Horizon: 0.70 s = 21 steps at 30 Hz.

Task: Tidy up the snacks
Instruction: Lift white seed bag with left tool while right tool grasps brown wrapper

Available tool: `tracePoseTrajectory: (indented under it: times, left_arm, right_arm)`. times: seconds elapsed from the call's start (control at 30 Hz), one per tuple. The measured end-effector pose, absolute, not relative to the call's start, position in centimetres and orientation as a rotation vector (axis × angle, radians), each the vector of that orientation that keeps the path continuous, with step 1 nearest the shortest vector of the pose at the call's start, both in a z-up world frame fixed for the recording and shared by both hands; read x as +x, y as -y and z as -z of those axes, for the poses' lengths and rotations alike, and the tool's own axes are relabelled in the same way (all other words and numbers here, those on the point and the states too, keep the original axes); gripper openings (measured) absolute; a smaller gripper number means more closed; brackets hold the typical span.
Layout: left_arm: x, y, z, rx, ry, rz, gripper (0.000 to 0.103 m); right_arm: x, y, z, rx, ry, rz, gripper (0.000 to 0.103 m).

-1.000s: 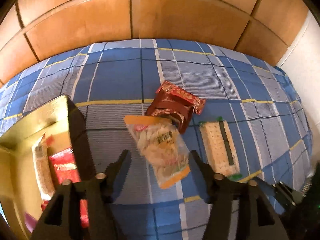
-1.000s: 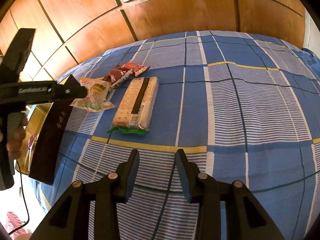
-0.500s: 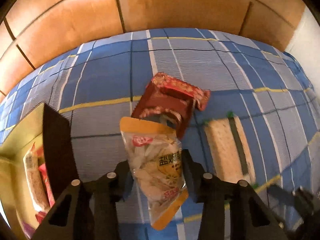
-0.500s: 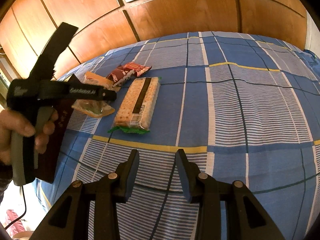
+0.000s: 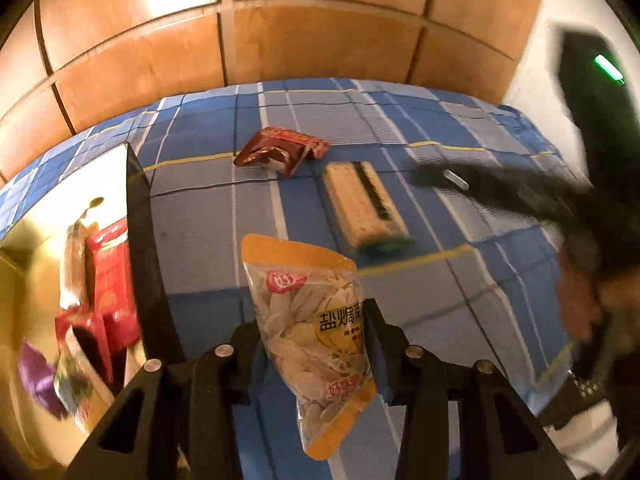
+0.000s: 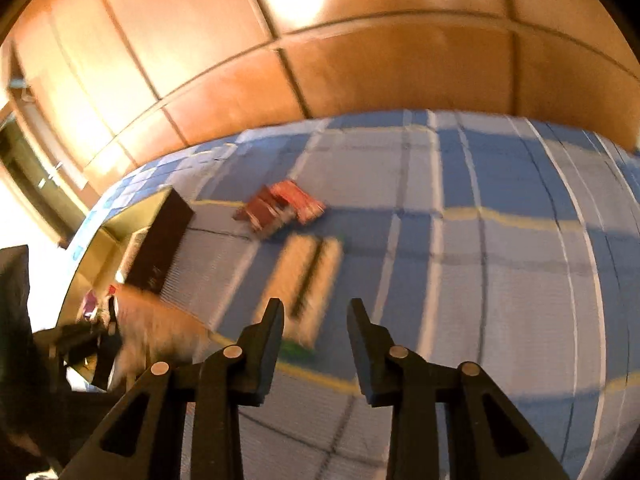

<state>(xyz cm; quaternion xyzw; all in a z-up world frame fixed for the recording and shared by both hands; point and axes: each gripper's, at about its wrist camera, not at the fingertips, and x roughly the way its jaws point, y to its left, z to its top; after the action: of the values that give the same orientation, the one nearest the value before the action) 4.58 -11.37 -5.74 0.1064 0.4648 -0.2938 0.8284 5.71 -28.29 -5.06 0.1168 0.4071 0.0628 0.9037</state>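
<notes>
Here, a clear snack pouch point(image 5: 316, 332) with orange ends is held clamped in the left gripper point(image 5: 312, 340) at lower centre of the left view, clear of the blue plaid cloth point(image 5: 460, 288). The carrying step is judged underway; next, a swing toward the gold box point(image 5: 24, 288) at left frame is called for. The pouch's long axis is seen near upright, top seal pointing up-frame. The right gripper point(image 6: 316, 340) is shown parted, empty, above the cracker pack point(image 6: 308, 280). A red wrapper point(image 5: 280, 152) is left beyond.
</notes>
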Motion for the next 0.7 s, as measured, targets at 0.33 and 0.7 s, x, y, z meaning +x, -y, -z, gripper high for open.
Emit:
tracePoseTrajectory:
  times: [0.33, 0.7]
  left_arm:
    - [1.9, 7.4, 3.3, 0.148, -0.894, 0.649, 0.042]
    - [2.3, 4.3, 2.0, 0.057, -0.875, 0.604, 0.043]
  right_arm:
    - [15.8, 21.8, 4.7, -0.062, -0.934, -0.296, 0.033]
    - [21.4, 18.6, 9.7, -0.323, -1.127, -0.266, 0.029]
